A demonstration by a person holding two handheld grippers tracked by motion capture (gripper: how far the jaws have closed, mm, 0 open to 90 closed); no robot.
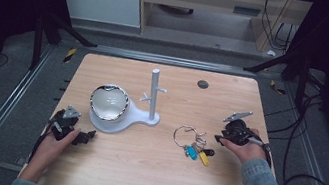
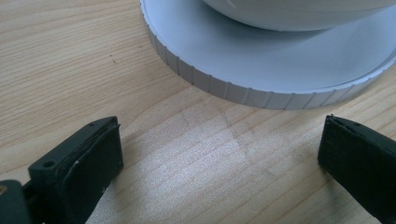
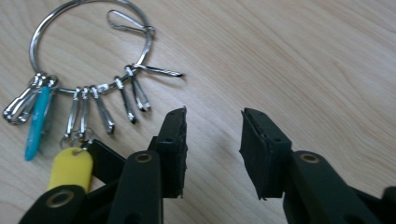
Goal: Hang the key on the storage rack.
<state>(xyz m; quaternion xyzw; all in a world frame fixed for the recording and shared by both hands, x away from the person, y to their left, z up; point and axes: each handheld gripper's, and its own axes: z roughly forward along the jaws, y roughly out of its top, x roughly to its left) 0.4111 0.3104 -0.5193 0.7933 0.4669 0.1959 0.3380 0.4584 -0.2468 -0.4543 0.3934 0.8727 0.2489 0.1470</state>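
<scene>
Key ring [image 3: 91,44] — loose on table [image 1: 149,171]; right gripper [image 3: 212,149] fingers half-parted, empty; left gripper [image 2: 219,154] fingers released. Risk: thin wire slipping free.

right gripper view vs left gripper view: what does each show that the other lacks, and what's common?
Right gripper view: the key ring lying flat on the table, with silver clips, a blue tag and a yellow tag; the right gripper is beside it with bare wood between its jaws, which stand partly apart.

Left gripper view: the ribbed edge of the white stand base with the bowl on it; the left gripper has its jaws wide apart, short of the base.

Both: the light wooden table and two black jaws holding nothing.
</scene>
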